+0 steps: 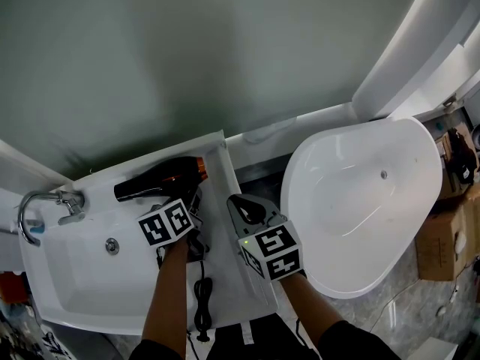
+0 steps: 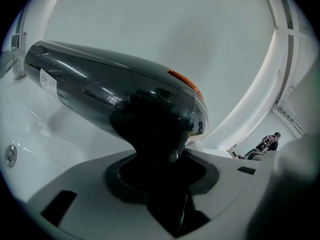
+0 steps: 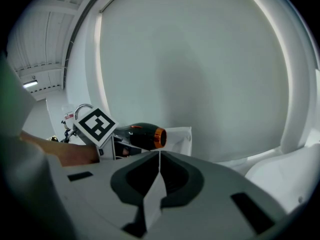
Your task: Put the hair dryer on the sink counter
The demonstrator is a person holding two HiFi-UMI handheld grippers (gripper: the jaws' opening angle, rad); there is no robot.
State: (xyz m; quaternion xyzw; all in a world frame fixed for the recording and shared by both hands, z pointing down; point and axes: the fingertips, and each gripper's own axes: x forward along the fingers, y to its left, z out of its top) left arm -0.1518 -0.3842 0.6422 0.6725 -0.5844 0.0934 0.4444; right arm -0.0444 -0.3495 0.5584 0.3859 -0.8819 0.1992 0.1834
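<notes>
hair dryer (image 2: 100, 86) | white barrel label, unreadable | clamped in left gripper (image 2: 157, 156)

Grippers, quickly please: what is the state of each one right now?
Left gripper: closed on the handle of the hair dryer.
Right gripper: closed, jaws together, holding nothing.

The wall (image 1: 187, 51) blocks behind the sink counter (image 1: 221, 153), faucet (image 1: 45, 201) crowds its left; the basin (image 1: 82, 276) lies open.
</notes>
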